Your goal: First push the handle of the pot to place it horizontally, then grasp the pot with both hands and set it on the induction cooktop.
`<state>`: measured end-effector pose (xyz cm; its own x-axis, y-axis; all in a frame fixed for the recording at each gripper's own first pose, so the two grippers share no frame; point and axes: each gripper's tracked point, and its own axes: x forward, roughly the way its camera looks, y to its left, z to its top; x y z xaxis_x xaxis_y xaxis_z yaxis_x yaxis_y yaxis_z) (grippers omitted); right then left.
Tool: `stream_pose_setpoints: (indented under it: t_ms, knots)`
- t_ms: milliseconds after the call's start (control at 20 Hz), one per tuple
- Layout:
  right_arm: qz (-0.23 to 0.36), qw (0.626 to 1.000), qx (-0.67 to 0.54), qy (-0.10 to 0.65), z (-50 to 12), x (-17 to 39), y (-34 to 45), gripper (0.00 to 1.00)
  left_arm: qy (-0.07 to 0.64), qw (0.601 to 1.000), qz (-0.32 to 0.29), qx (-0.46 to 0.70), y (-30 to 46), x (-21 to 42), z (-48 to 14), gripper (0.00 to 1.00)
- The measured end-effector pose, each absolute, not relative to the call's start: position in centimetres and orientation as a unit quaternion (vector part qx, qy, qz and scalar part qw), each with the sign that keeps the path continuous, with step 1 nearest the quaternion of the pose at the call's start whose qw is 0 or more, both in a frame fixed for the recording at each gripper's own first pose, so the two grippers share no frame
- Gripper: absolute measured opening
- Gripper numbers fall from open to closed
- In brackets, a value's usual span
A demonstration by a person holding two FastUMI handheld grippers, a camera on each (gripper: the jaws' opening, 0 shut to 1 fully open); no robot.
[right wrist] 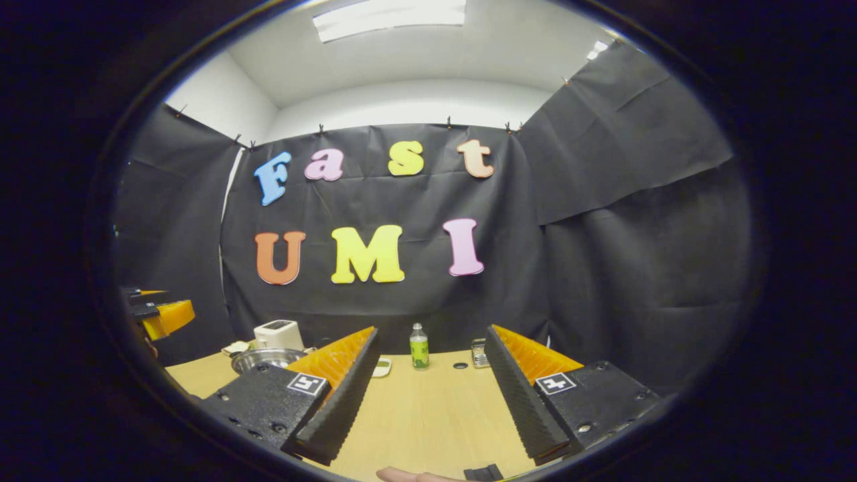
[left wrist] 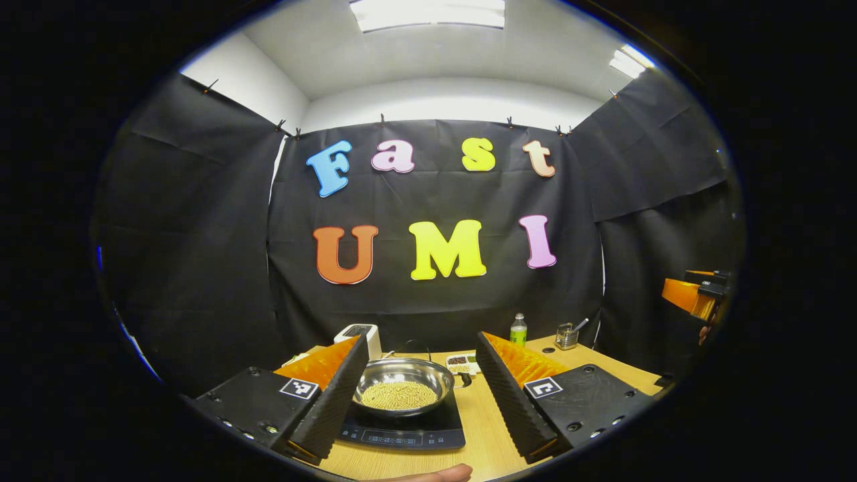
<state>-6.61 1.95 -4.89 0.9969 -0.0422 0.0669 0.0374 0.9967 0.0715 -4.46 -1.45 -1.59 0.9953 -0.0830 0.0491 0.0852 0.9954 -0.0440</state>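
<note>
Looking through the left gripper view, I see my left gripper [left wrist: 420, 391] spread open, the pot [left wrist: 403, 386] resting on the induction cooktop [left wrist: 405, 428]. Right gripper view: right gripper [right wrist: 428, 402] open above the table [right wrist: 428, 415], pot's handle probably hidden.

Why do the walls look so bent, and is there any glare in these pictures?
Left gripper view: the fisheye lens bows the walls and table edge; ceiling lights glare white, and the steel pot glints on its rim, on the induction cooktop. Right gripper view: same curving, one bright ceiling panel; the green bottle looks sharp.
</note>
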Motion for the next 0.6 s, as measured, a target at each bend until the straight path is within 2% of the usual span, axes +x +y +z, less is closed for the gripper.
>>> stream_pose_setpoints:
  t_ms: [600]
  knots:
    - [-0.013, 0.999, 0.037, -0.027, -4.86, -6.55, 2.6, 0.96, -0.019, 0.999, -0.04, -0.024, -1.18, -4.85, -1.8, 0.96]
